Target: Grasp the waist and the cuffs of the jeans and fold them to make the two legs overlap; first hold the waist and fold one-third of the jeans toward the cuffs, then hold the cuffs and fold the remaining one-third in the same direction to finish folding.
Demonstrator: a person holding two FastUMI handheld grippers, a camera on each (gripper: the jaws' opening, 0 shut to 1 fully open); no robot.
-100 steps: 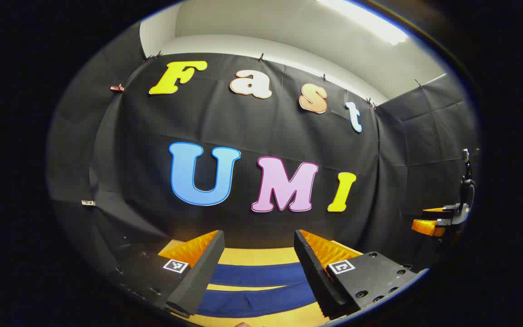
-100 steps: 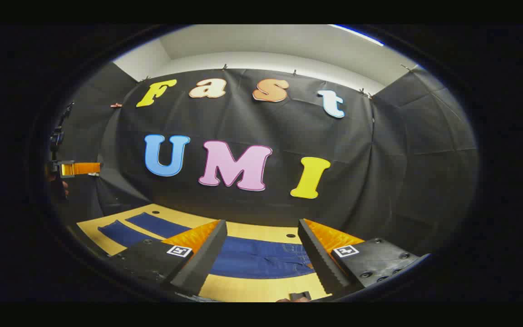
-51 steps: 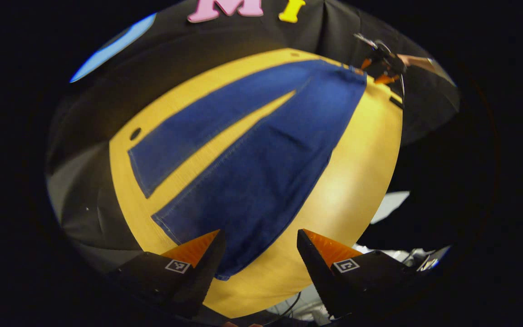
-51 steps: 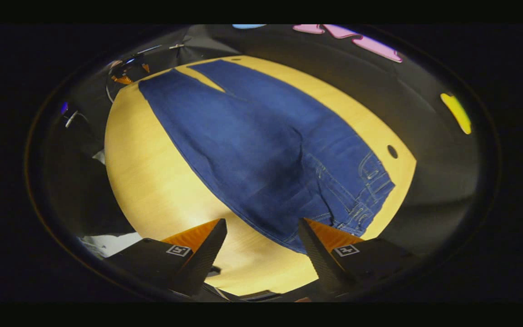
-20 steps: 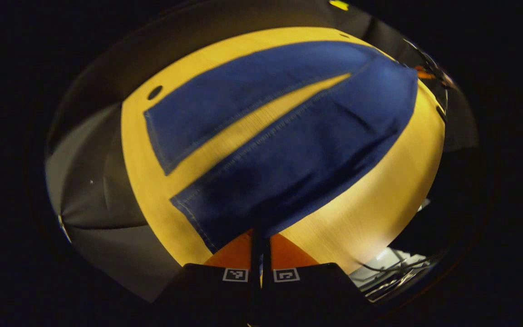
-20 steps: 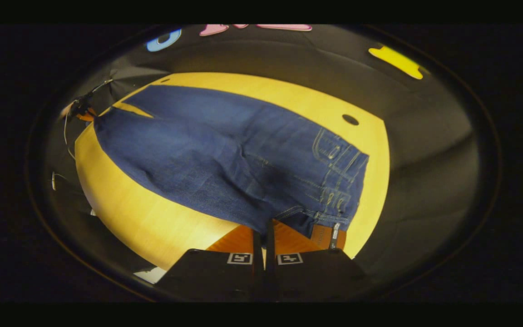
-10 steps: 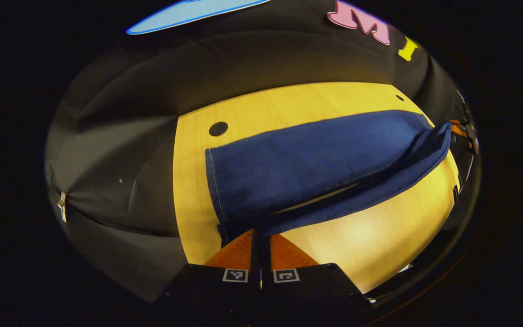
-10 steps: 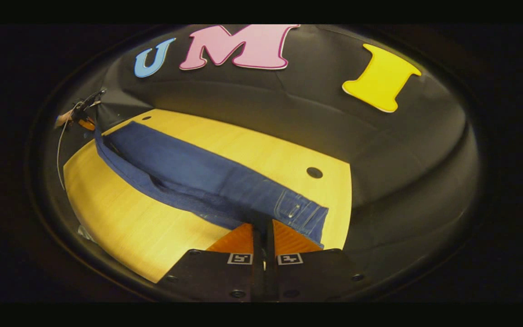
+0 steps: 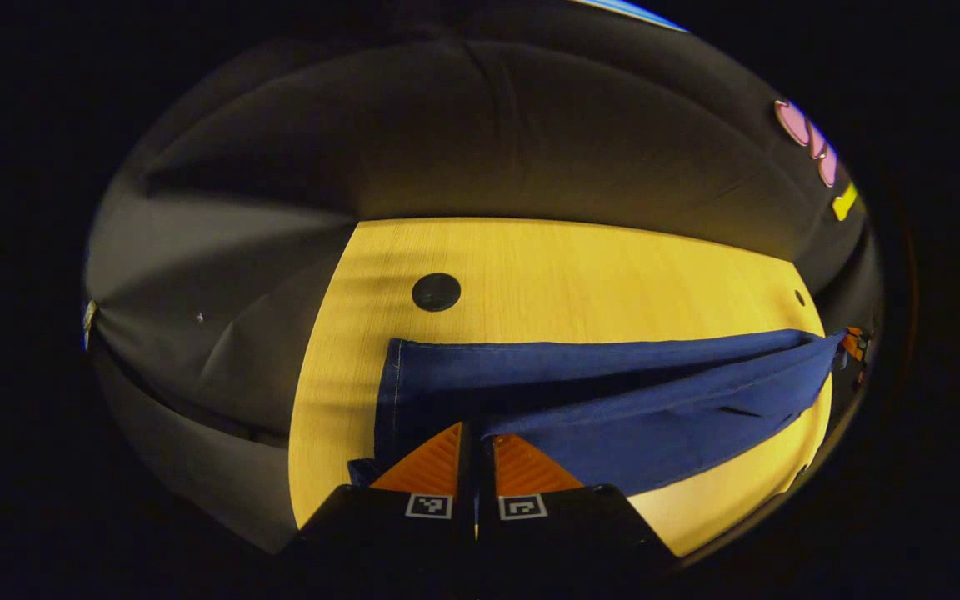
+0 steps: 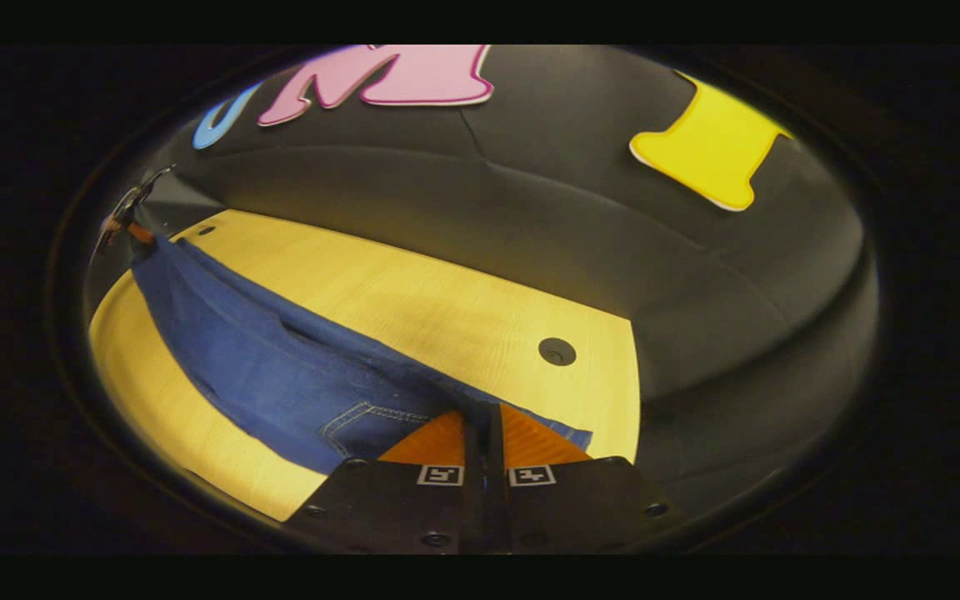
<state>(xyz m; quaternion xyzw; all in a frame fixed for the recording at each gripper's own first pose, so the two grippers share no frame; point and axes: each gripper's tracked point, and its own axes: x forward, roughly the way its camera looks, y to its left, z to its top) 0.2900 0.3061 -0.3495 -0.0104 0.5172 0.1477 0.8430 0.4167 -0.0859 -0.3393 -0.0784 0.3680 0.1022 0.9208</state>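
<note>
Left gripper (image 9: 473,437) sits low over the near-left end of the table, fingers pressed together on the cuff end of the dark blue denim jeans (image 9: 613,400), clenched tight with cloth pinched between them. From that grip the lifted leg runs away to the right as a long sagging band, hanging over the other leg, which lies flat on the pale yellow wooden tabletop (image 9: 580,267); its stitched hem edge shows at the left. Far off at the right end of the band, the other gripper is a small blur at the waist.

Across in the right gripper view, the right gripper (image 10: 482,433) is likewise low and closed, both fingers clamped on the waist end of the jeans (image 10: 263,367); a curved stitched pocket seam sits just left of the fingers. The denim stretches away to the upper left, raised in a fold above the tabletop (image 10: 447,308), to the distant left gripper (image 10: 126,223).

Two small round dark holes (image 9: 436,292) (image 10: 557,351) in the tabletop lie bare, just beyond the cloth. Black draped booth wall (image 9: 463,142) rises behind the table.
</note>
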